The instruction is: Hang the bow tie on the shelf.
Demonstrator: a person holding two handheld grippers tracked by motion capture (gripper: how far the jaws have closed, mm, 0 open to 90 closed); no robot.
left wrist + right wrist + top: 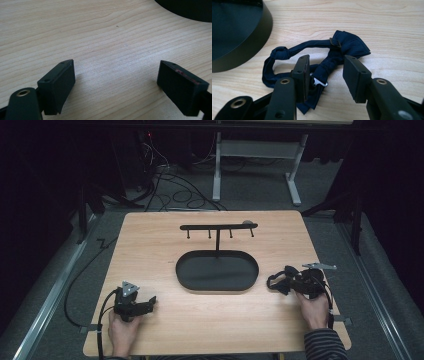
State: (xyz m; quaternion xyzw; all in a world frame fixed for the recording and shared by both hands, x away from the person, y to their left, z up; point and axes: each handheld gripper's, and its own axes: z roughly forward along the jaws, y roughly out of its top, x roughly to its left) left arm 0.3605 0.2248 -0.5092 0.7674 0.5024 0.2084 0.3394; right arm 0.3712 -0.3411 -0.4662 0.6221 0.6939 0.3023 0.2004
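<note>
A: Looking down on a wooden worktop (150, 330). Black oval tray (217, 271) in the middle, with a post rising from its far rim and a crossbar of hooks (218, 226) on top, toward the far edge.

B: And the bow tie?

A: Dark navy bow tie (348, 45) near the right edge, just right of the tray, lying flat on the wood. Strap looped out toward the tray wall, knotted at one spot, small metal clip (319, 83) showing low down between the jaws. Bow part bunched at the far end of the strap.

B: Right hand-held gripper?

A: Right hand-held gripper (325, 75) down over the strap, about half open. One strand of strap running up between the jaws, left jaw sitting on or right against the fabric, right jaw clear of it with bare wood in the gap. So not clamped on anything as far as visible. Gripped from behind by a hand in a striped sleeve (325, 342) near the front right corner.

B: Left one?

A: Left hand-held gripper (116, 82) near the front left corner, jaws spread wide, just bare woodgrain between them, holding nothing. Tray edge peeking in at the top right of the left gripper view. Well apart from the bow tie.
</note>
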